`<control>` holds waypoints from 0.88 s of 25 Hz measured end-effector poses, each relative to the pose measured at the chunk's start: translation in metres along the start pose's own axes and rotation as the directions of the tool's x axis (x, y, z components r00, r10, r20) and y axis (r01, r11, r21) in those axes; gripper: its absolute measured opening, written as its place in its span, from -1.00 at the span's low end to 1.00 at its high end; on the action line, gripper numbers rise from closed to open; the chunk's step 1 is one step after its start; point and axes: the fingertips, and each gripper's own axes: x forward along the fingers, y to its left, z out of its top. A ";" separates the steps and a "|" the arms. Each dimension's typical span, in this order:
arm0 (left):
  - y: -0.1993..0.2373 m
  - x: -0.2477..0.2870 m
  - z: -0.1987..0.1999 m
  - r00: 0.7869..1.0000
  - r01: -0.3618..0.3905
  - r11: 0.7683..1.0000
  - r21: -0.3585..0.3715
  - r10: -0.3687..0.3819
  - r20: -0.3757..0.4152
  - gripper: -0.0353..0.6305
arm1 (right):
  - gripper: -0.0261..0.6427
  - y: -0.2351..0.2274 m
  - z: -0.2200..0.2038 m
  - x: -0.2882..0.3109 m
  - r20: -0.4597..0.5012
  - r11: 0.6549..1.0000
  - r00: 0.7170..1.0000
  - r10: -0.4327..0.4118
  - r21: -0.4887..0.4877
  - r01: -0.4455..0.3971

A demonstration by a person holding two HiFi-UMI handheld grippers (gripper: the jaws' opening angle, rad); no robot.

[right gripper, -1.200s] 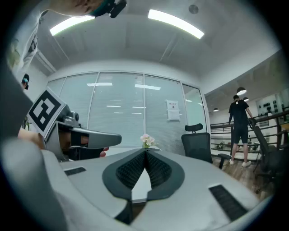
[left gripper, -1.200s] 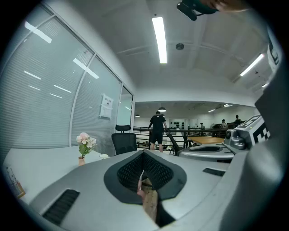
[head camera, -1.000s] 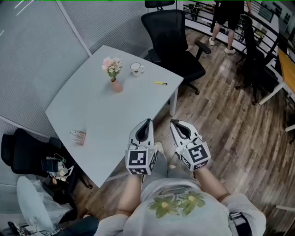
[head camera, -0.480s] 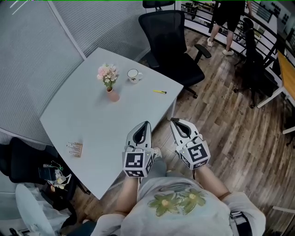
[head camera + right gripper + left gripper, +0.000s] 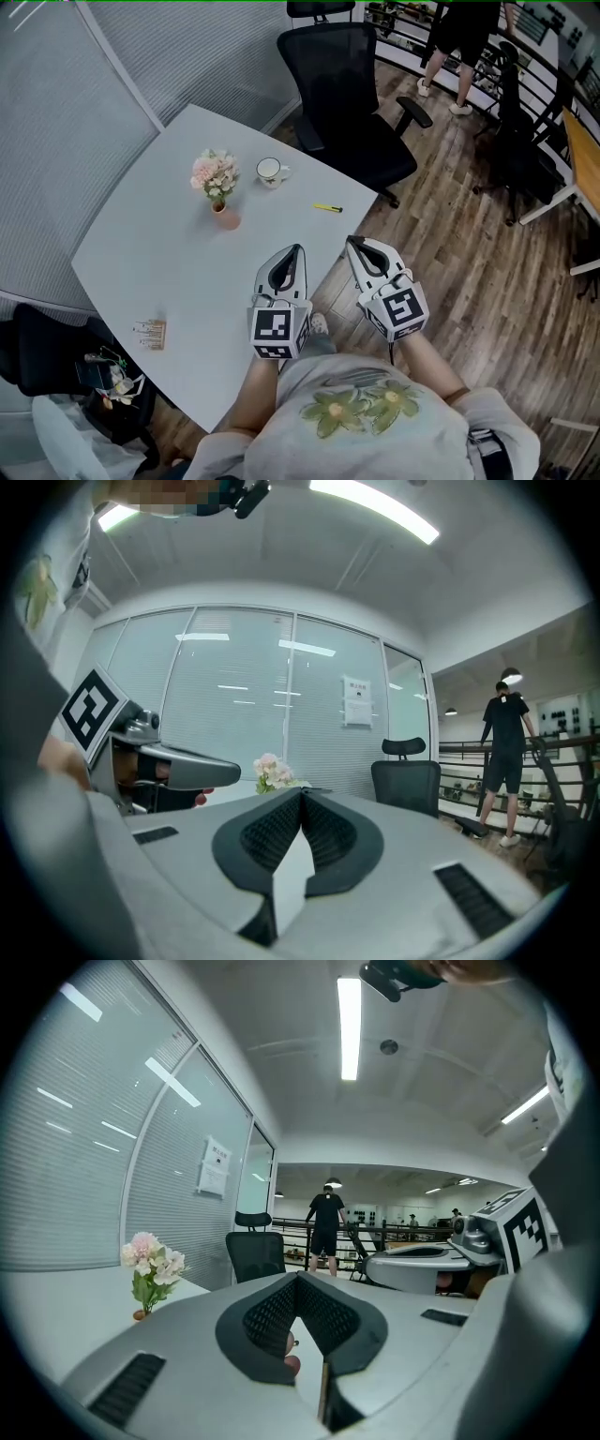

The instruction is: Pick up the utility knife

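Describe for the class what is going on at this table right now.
A person stands at the near edge of a white table, with a gripper in each hand. The left gripper and the right gripper are both shut and empty, pointing toward the table. The yellow utility knife lies untouched ahead of them, near the table edge by the black chair. A vase of flowers and a cup stand to its left.

Left gripper (image 5: pixel 296 249) and right gripper (image 5: pixel 352 246) advanced toward table (image 5: pixel 141 244); utility knife (image 5: pixel 328 207) now closer ahead.
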 end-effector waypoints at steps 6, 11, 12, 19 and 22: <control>0.023 0.021 0.000 0.999 0.043 0.999 -0.013 -0.043 0.001 -0.89 | -0.91 -0.004 -0.001 0.032 -0.027 0.999 0.999 -0.020 -0.031 0.019; 0.033 0.028 -0.012 0.998 0.066 0.998 -0.023 -0.067 -0.021 -0.89 | -0.91 -0.007 0.002 0.045 -0.009 0.999 0.999 -0.047 -0.018 0.047; 0.033 0.030 -0.013 0.997 0.076 0.997 -0.021 -0.076 -0.024 -0.89 | -0.91 -0.009 0.004 0.046 -0.003 0.998 0.999 -0.052 -0.017 0.052; 0.043 0.040 -0.015 0.995 0.095 0.995 -0.025 -0.096 -0.036 -0.89 | -0.67 -0.016 0.014 0.056 0.029 0.999 0.999 -0.046 -0.002 0.046; 0.044 0.046 -0.016 0.995 0.096 0.995 -0.024 -0.097 -0.037 -0.89 | -0.47 -0.019 0.018 0.063 0.047 1.000 0.999 -0.010 -0.005 0.010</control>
